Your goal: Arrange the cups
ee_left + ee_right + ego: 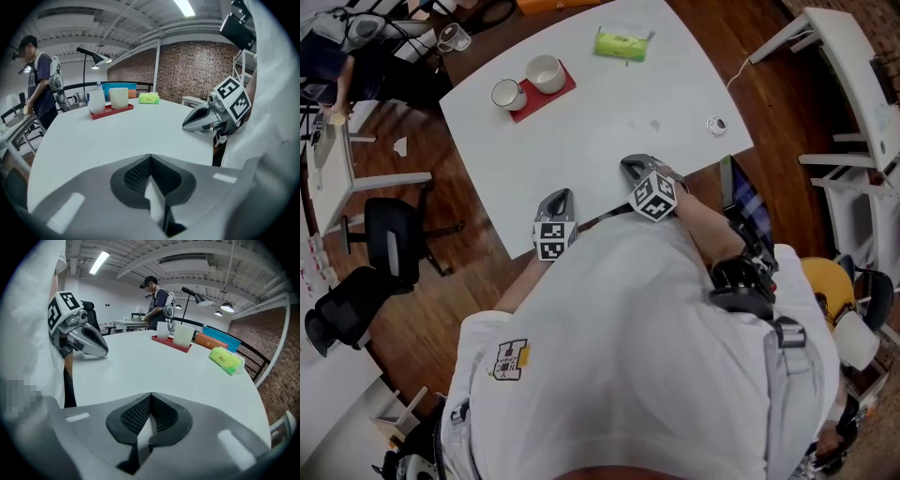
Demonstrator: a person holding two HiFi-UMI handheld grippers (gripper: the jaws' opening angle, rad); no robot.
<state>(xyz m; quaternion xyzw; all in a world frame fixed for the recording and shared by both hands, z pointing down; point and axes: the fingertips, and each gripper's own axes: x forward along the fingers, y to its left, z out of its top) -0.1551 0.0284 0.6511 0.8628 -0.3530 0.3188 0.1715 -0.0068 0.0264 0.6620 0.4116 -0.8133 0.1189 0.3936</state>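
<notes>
Resting by the near edge of the white table [609,122], the left gripper [562,195] and the right gripper [628,164] each have their jaws pressed fully together with nothing between them. The two cups stand well apart from them, at the far side of the table. One is a mug [506,94] with a handle and the other a plain cup [546,72]. They sit close beside each other on a red mat [561,92], the mug at the mat's edge. A green packet [622,44] lies farther along the far side, clear of both. Neither cup is held or touched. With both grippers empty and far from the cups, the arranging looks either not yet begun or already finished, and nothing visible settles which.
</notes>
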